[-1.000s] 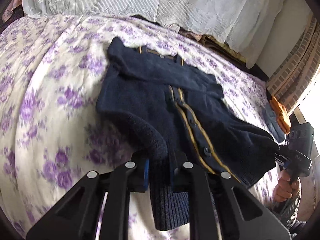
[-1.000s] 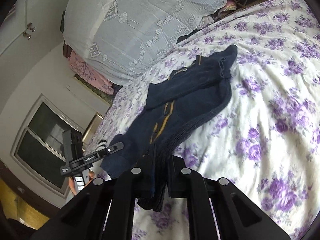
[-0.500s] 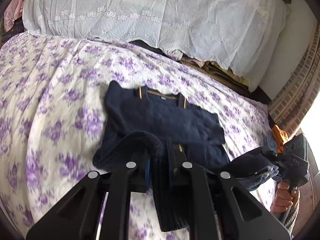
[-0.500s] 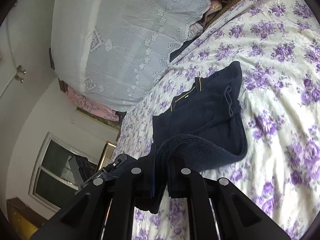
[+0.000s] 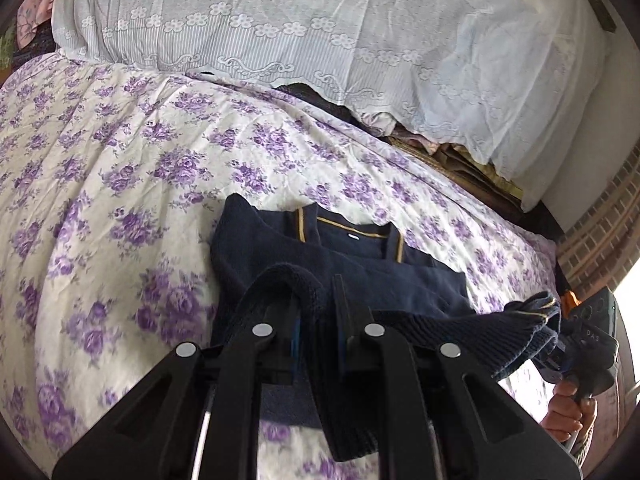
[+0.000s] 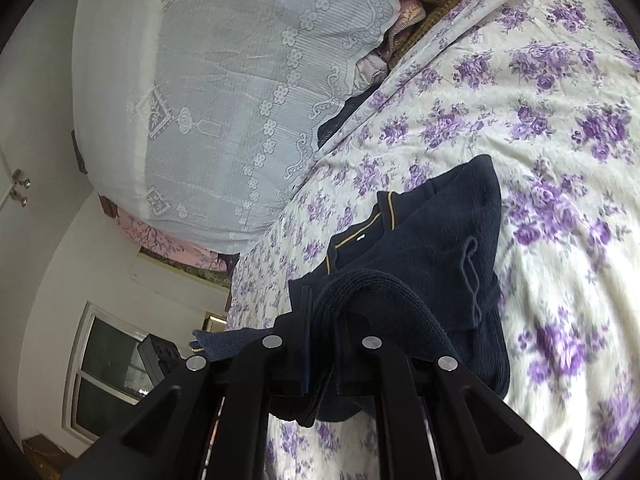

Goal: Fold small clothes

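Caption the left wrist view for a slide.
Left gripper shut on navy cardigan hem, lifted over floral bedsheet; right gripper grips the other corner.

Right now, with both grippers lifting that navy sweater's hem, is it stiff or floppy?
Probably floppy: the navy sweater sags in a loop between the left gripper and the right gripper. Its thick ribbed knit suggests some weight. It seems unlikely to slip, since the hem hangs pinched below both.

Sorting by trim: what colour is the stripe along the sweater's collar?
Mustard yellow, on the navy sweater; the collar stripe shows best in the left wrist view.
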`<action>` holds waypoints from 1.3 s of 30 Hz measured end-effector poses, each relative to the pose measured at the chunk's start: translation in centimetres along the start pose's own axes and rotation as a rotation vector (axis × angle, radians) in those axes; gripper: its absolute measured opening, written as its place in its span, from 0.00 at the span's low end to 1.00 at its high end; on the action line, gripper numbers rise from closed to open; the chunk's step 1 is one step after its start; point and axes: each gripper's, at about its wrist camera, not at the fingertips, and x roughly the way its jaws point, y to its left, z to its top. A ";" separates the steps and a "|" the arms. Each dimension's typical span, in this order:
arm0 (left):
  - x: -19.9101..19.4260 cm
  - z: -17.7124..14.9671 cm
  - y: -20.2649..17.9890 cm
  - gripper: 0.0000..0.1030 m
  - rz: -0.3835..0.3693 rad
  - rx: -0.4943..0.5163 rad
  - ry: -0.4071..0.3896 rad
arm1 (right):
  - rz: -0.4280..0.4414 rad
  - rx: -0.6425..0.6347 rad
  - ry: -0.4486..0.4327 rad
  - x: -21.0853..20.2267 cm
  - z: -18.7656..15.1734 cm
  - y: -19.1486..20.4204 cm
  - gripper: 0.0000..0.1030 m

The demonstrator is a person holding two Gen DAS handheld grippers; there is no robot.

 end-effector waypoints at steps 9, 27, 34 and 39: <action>4.0 3.0 1.3 0.11 0.039 -0.058 0.009 | -0.044 0.097 -0.040 4.2 3.5 -2.0 0.09; 11.1 3.4 3.6 0.16 0.129 -0.040 0.099 | -0.151 0.137 0.007 9.4 4.9 -7.2 0.09; 7.5 4.1 4.4 0.46 -0.022 -0.136 0.029 | -0.085 0.120 -0.036 7.0 5.9 -5.9 0.43; 4.7 4.6 3.2 0.76 0.162 -0.063 -0.110 | -0.067 0.049 -0.144 3.7 7.1 -4.3 0.45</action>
